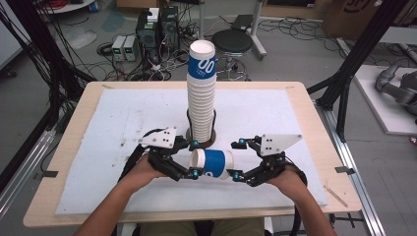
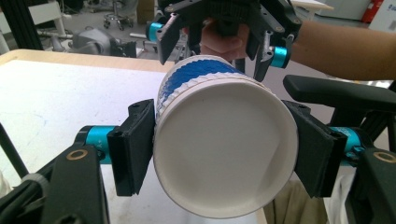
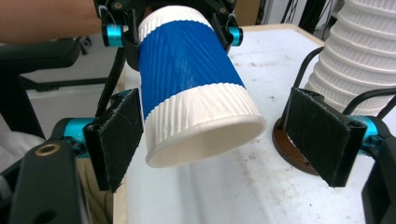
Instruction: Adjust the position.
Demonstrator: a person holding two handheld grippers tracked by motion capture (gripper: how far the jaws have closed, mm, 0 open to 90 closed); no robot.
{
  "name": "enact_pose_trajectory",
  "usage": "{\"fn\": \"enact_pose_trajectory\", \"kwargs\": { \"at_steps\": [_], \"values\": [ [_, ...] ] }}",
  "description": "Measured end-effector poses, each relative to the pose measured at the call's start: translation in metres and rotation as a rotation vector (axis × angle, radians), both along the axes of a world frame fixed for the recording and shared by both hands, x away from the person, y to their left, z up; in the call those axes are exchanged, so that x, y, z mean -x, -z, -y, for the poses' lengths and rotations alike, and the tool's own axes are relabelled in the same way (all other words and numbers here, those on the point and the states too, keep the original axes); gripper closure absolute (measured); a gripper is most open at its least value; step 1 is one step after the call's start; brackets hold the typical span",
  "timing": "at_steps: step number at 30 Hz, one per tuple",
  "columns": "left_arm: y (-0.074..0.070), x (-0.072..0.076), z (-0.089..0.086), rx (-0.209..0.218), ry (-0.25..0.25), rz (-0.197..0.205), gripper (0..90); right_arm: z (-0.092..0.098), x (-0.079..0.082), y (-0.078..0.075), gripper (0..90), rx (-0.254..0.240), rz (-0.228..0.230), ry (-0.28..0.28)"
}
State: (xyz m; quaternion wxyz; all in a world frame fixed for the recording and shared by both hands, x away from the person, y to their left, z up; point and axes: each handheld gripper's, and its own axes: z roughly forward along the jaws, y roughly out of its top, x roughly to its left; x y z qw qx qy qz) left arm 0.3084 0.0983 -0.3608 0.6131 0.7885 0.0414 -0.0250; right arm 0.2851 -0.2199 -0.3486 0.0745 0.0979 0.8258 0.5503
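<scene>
White padding (image 1: 123, 128) covers your table, with a tall cup stack (image 1: 201, 93) at its centre. Just in front, your left gripper (image 1: 195, 158) clamps the blue-and-white cup (image 1: 212, 163) sideways by its rim end, while your right gripper (image 1: 238, 159) stands open around its base.

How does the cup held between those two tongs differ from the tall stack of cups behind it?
The held cup lies on its side in mid-air, clamped at its rim by the left tongs; the cup stack stands upright in a wire holder on the table. The held cup is single; the stack is many nested cups. Both are ribbed white paper with a blue band.
</scene>
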Motion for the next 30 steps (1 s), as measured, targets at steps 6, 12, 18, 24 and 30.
{"fn": "enact_pose_trajectory", "kwargs": {
  "at_steps": [6,12,18,24,30],
  "values": [
    [0.007,0.001,-0.004,0.023,-0.004,-0.004,29.8,0.004,0.004,0.007,19.9,-0.030,-0.001,0.027],
    [0.010,0.002,-0.007,0.049,0.003,-0.007,29.9,0.010,0.007,0.019,19.9,-0.049,-0.027,0.030],
    [0.010,0.004,-0.008,0.070,0.009,-0.004,29.8,0.012,0.009,0.030,19.9,-0.057,-0.058,0.029],
    [0.011,0.005,-0.005,0.077,0.023,-0.001,29.9,0.009,0.010,0.036,19.9,-0.064,-0.087,0.012],
    [0.010,0.007,-0.001,0.088,0.046,-0.003,30.0,0.004,0.010,0.038,18.5,-0.061,-0.101,-0.010]
  ]
}}
